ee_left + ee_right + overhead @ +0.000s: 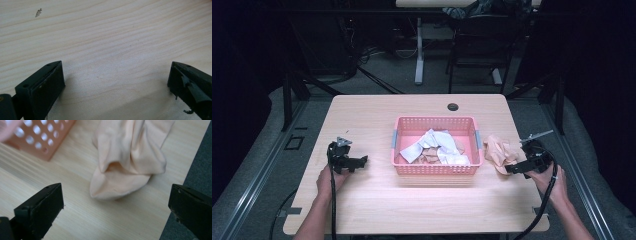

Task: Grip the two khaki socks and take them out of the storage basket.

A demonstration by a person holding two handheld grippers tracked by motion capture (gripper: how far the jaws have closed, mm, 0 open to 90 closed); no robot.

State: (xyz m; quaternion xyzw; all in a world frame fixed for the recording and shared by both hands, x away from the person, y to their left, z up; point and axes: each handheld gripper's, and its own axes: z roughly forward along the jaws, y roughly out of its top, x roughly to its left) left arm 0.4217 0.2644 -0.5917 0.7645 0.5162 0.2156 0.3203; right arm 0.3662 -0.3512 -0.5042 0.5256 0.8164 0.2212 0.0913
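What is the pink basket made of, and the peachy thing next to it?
The basket looks like hard plastic: stiff walls punched with rows of small holes. The peach sock looks like soft, matte knit cloth, since it folds and wrinkles. The table seems to be pale wood, or a wood-look top.

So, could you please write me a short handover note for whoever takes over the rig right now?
Left gripper: jaws open, empty, over bare table left of the basket.
Right gripper: jaws open, empty, pointed at the peach cloth, not touching it.
Things: the peach cloth lies crumpled on the table just right of the pink basket, near the table's right edge. The basket sits mid-table and holds white cloths and some peach pieces.
Done: several cloths are in the basket.
Left: probably grasp the peach cloth with the right gripper and drop it into the basket.
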